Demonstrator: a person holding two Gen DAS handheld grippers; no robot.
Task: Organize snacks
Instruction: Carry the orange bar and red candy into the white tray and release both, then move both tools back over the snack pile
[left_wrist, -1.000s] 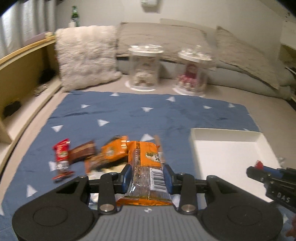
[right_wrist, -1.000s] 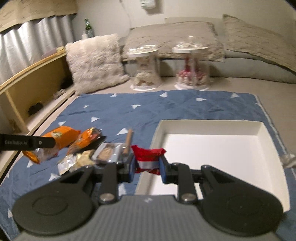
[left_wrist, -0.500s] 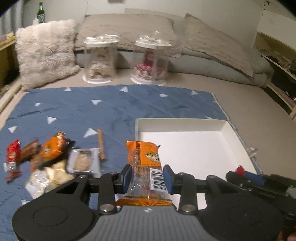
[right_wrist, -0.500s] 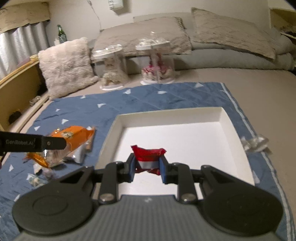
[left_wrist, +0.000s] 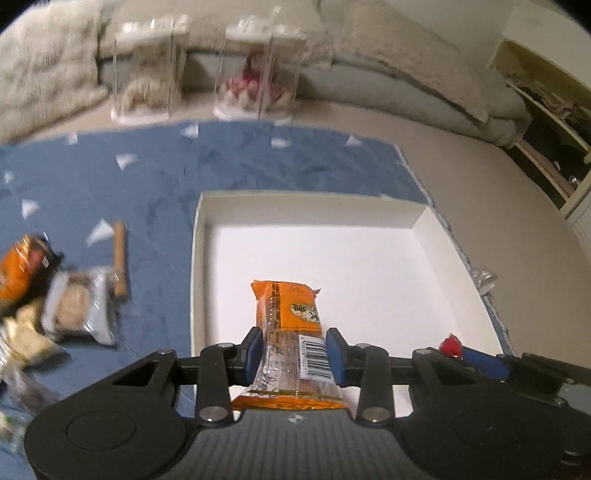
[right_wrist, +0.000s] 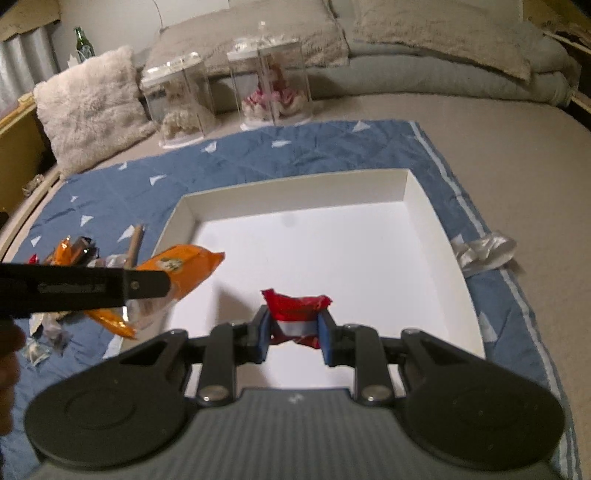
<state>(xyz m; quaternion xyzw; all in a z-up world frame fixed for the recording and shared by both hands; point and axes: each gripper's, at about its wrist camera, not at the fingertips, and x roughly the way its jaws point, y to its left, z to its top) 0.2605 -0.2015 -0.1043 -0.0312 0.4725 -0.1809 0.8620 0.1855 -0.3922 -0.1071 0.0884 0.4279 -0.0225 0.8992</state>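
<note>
The left gripper (left_wrist: 294, 356) clamps an orange pack (left_wrist: 291, 332); the right gripper (right_wrist: 294, 334) pinches a red packet (right_wrist: 295, 312). Both hang over the white tray (right_wrist: 432, 221). Best to lower each near the floor, apart, before releasing. Loose snacks (left_wrist: 74, 302) wait on the blue cloth (left_wrist: 147, 177) beyond.

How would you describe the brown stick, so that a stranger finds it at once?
Start at the white box on the blue blanket. Just left of it lies the brown stick, beside the snack pile. It alone is thin, plain and stick-shaped; its neighbours are crinkly packets.
</note>
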